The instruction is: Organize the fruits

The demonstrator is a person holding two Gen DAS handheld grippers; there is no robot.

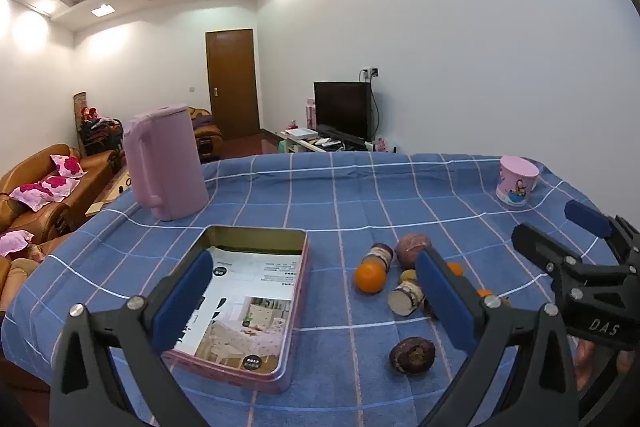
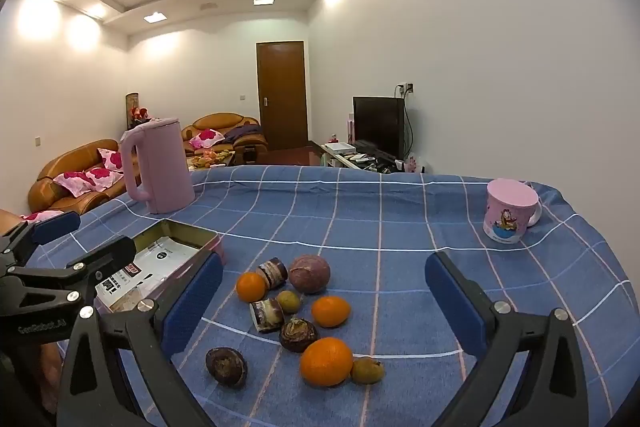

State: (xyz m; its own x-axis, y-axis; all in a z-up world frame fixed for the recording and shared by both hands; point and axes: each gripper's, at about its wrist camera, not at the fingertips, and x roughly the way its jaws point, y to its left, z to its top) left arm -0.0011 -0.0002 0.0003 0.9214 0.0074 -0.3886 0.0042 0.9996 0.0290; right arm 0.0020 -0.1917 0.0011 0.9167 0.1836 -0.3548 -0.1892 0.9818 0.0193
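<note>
Hovering over the pink tin (image 1: 298, 291), the left gripper (image 1: 316, 291) hangs wide and empty — fruit lies just right of the tin on the blue cloth (image 1: 340, 187), an orange (image 1: 370, 277) nearest.

From the right wrist, the right gripper (image 2: 322, 303) gapes wide over the pile — best to take the big front orange (image 2: 326, 361) first, squarely, since round skins roll.

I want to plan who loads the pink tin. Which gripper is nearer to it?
Left. The left gripper hangs open right over the pink tin, one finger above its inside. The right gripper is off to the tin's right, open over the fruit pile.
</note>
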